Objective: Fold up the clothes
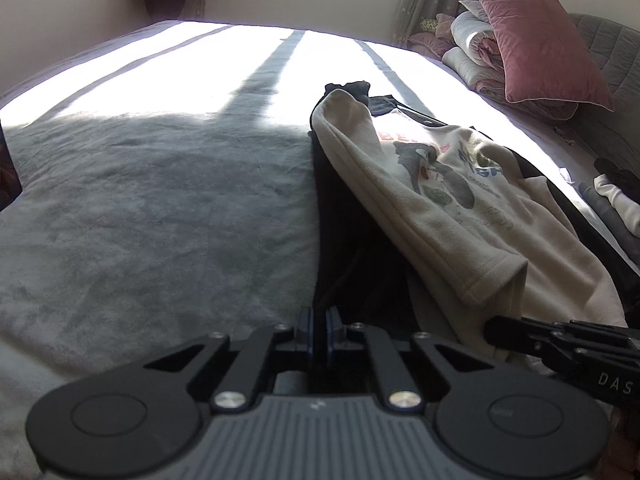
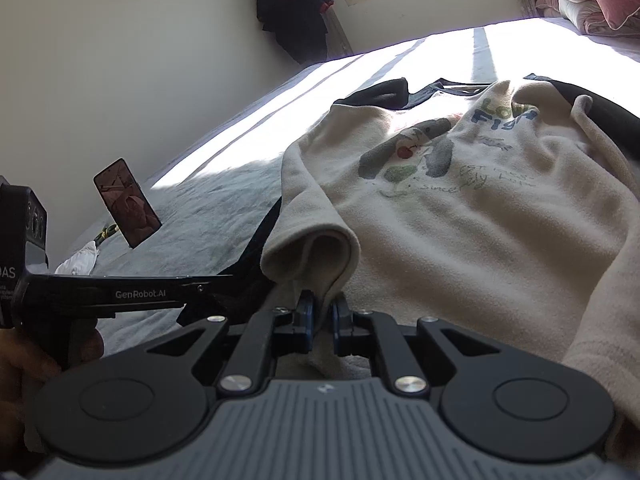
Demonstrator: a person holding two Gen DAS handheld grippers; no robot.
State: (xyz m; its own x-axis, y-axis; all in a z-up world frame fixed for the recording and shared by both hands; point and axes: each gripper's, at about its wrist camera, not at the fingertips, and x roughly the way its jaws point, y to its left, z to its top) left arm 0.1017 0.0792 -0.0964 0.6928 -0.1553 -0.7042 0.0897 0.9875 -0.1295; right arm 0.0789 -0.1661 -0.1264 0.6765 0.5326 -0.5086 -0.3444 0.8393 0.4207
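A cream sweatshirt (image 1: 440,200) (image 2: 460,220) with a printed front and black sleeves lies on the bed, its left side folded over. In the left wrist view a black sleeve (image 1: 348,240) runs down along the cream fold to my left gripper (image 1: 320,316), whose pads are pressed together on the black cloth's near end. From the right wrist view the left gripper (image 2: 234,280) reaches in from the left into that same black cloth. My right gripper (image 2: 323,308) is shut on a pinch of the cream hem, and its tip (image 1: 490,330) shows at the hem's corner.
A grey blanket (image 1: 140,220) covers the bed, sunlit at the far end. A pink pillow (image 1: 540,40) and rolled quilts sit at the headboard. More clothes (image 1: 616,196) lie at the right edge. A phone (image 2: 127,208) stands propped at the left, near a white cloth (image 2: 80,260).
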